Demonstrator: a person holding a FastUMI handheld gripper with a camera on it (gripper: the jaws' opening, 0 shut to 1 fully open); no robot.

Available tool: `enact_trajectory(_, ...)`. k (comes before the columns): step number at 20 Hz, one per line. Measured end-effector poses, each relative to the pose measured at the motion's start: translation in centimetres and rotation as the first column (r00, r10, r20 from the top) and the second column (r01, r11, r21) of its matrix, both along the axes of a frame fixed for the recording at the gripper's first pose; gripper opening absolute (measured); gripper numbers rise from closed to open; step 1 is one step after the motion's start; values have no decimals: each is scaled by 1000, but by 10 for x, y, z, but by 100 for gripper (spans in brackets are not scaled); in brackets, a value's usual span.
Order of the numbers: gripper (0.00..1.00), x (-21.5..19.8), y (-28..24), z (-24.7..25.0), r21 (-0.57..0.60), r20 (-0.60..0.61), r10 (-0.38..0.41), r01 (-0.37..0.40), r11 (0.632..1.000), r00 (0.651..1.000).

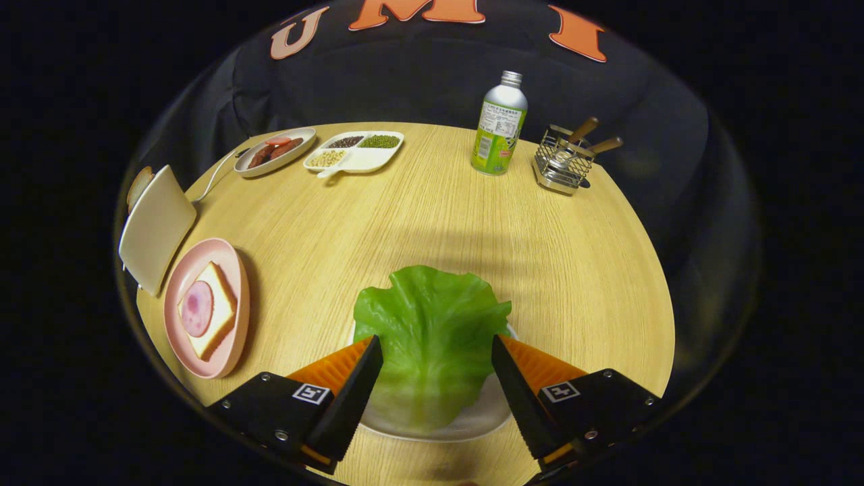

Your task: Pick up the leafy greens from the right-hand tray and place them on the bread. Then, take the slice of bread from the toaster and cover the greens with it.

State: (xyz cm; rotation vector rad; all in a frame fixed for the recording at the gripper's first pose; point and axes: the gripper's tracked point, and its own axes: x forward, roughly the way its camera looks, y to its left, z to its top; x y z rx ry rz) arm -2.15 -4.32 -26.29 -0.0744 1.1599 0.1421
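Fingers (368, 351) of our orange-and-black gripper (437, 347) sit wide apart either side of the crinkly green lettuce leaf (432, 337) on its white tray (472, 424), gripping nothing.

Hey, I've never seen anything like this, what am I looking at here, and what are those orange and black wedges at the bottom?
Those wedges are the two fingers of a hand-held gripper; the camera rides on it and looks forward along them. They stand open on either side of a lettuce leaf lying on a white tray, gripping nothing yet. On the round wooden table, a pink plate holds bread topped with a ham slice. Beyond the plate stands a cream toaster. Farther off are a sausage dish, a divided bean dish, a bottle and a wire utensil basket.
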Motion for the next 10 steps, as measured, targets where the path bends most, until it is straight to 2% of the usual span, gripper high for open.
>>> enact_trajectory(7,96,-2,3,-7,25,-24,-4,5,1000,1000)
enact_trajectory(9,92,-3,9,-8,69,-39,-20,22,997,999)
enact_trajectory(10,85,-3,8,-8,76,-38,-29,32,997,999)
